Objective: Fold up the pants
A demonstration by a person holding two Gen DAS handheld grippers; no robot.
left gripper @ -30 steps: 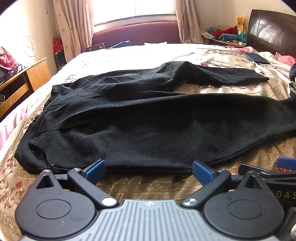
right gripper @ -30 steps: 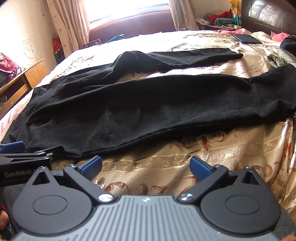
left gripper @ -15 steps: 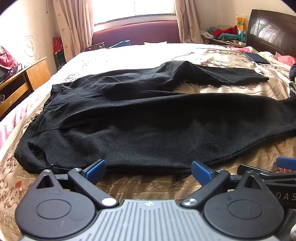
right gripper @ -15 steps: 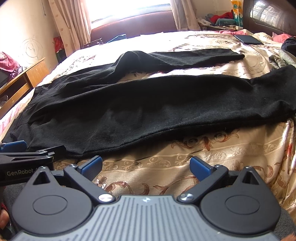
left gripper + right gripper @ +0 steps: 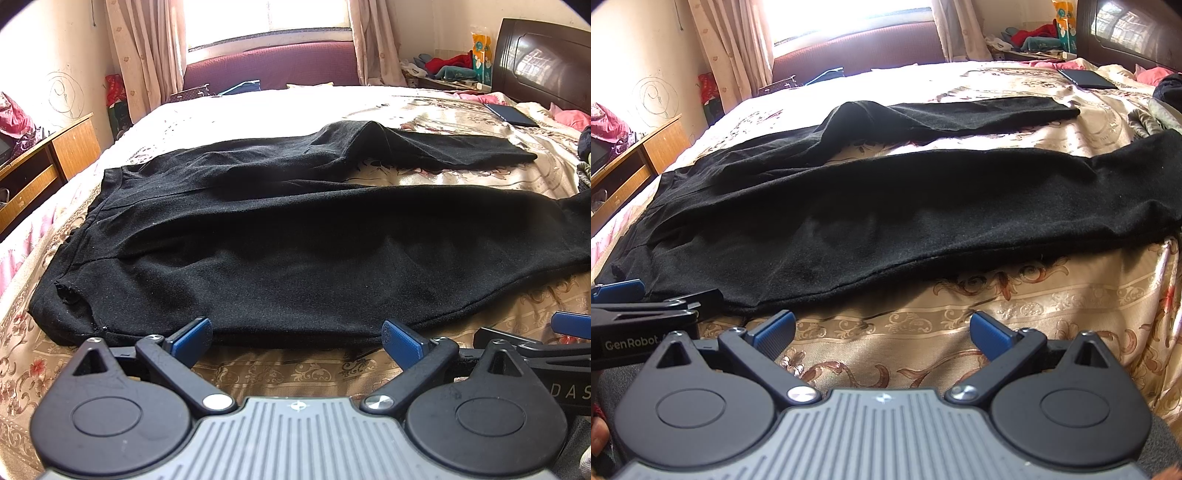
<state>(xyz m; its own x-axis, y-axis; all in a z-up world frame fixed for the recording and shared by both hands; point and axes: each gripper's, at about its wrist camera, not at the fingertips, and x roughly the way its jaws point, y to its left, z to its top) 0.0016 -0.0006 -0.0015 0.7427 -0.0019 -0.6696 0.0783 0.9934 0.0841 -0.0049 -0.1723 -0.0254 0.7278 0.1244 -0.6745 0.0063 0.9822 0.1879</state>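
Observation:
Black pants [image 5: 295, 236] lie spread flat on the bed, waistband to the left, both legs running right; the far leg has a raised fold. They also show in the right wrist view [image 5: 886, 206]. My left gripper [image 5: 297, 338] is open and empty, fingertips just short of the near hem of the pants. My right gripper [image 5: 882, 328] is open and empty, over the bedspread a little before the near leg's edge. The left gripper's side shows at the left of the right wrist view [image 5: 646, 310].
The bed has a gold floral bedspread [image 5: 1015, 306]. A dark tablet [image 5: 511, 114] lies at the far right of the bed. A wooden cabinet [image 5: 48, 162] stands at the left. A dark headboard [image 5: 543, 59] and a pile of clothes [image 5: 447, 68] are at the back right.
Both grippers have crept slightly forward towards the pants. The pants have not moved and both stay open.

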